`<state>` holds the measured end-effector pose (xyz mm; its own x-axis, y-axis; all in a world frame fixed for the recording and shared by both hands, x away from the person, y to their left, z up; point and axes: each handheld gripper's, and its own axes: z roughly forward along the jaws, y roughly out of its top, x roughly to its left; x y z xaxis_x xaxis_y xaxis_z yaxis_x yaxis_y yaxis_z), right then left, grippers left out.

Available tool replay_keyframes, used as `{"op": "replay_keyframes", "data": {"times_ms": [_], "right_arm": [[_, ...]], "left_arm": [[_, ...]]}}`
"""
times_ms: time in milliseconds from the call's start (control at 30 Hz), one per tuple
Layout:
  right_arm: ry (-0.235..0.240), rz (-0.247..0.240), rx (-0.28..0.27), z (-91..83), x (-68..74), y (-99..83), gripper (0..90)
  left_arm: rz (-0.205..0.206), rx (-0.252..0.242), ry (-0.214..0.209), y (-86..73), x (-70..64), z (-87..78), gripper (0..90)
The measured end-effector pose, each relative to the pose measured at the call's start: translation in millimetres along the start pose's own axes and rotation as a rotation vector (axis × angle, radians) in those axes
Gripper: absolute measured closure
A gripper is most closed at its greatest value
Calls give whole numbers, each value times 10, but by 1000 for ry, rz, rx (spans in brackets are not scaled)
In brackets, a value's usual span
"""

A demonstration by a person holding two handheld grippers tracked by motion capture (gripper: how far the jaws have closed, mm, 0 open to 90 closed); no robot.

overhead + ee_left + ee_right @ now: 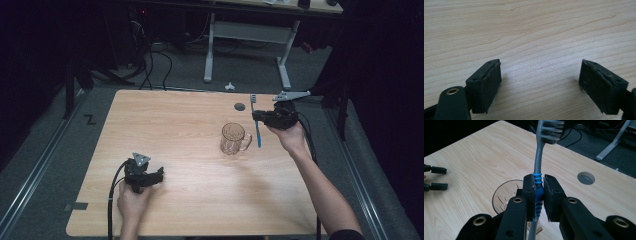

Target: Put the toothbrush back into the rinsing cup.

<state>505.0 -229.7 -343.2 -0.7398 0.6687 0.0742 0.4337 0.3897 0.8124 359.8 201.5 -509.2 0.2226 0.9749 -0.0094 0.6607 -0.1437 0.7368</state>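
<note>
wooden table: right tongs clench toothbrush over glass mug; left tongs gape, resting.

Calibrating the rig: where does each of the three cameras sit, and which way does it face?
High view: fixed above the person's side, looking forward and down on the table; both forearms, left gripper, right gripper.
Left gripper view: rides on the left gripper, looking down at bare wood close up; jaws apart.
Right gripper view: rides on the right gripper, looking across the table; jaws shut on the toothbrush above the glass mug.
Shared: high and right gripper views both show toothbrush, mug, table hole.
</note>
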Motion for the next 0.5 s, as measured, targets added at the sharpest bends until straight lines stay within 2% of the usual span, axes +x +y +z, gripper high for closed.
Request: {"op": "replay_keyframes", "data": {"times_ms": [267,367,500], "right_arm": [[-5,-2,-25,40,6,85,804],[-9,-18,-44,69,29,119,804],[-9,-11,-46,108,24,123,804]], "left_arm": [[0,0,0,0,0,0,186],[0,0,0,0,0,0,186],[0,0,0,0,0,0,186]]}}
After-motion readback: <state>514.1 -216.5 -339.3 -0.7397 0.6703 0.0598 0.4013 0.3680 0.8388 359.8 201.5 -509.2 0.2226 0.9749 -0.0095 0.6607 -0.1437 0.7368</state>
